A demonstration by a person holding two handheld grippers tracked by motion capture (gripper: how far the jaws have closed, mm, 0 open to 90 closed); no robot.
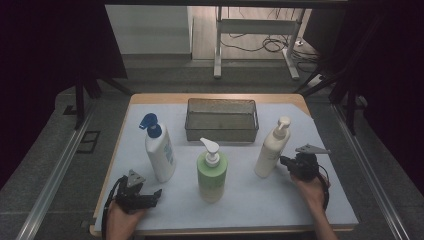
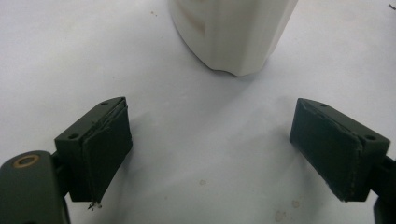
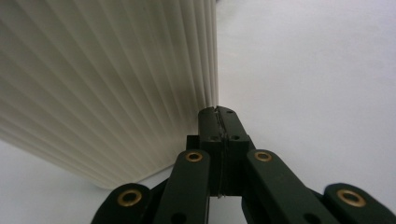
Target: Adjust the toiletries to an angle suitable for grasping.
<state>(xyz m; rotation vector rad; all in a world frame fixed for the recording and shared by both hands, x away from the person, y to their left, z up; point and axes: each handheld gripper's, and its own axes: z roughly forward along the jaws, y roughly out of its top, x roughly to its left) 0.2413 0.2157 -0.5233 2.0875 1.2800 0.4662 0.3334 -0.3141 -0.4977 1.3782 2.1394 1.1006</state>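
Three pump bottles stand on the white mat [image 1: 300, 200]: a white one with a blue pump [image 1: 160, 150] at the left, a green one with a white pump [image 1: 212, 172] in the middle, and a cream one [image 1: 272, 147] at the right. My left gripper [image 1: 154, 196] rests low near the front left edge, open and holding nothing. In the left gripper view, its wide jaws [image 2: 211, 114] face the white bottle's base [image 2: 233, 32] a short way ahead. My right gripper [image 1: 284, 161] is shut and empty. Its closed tip [image 3: 218, 113] lies right beside the cream bottle's ribbed side [image 3: 102, 84].
A metal mesh basket [image 1: 221, 133] sits at the back centre of the mat. Bare mat lies in front of the bottles and between them. Beyond the table stand a white frame and floor cables.
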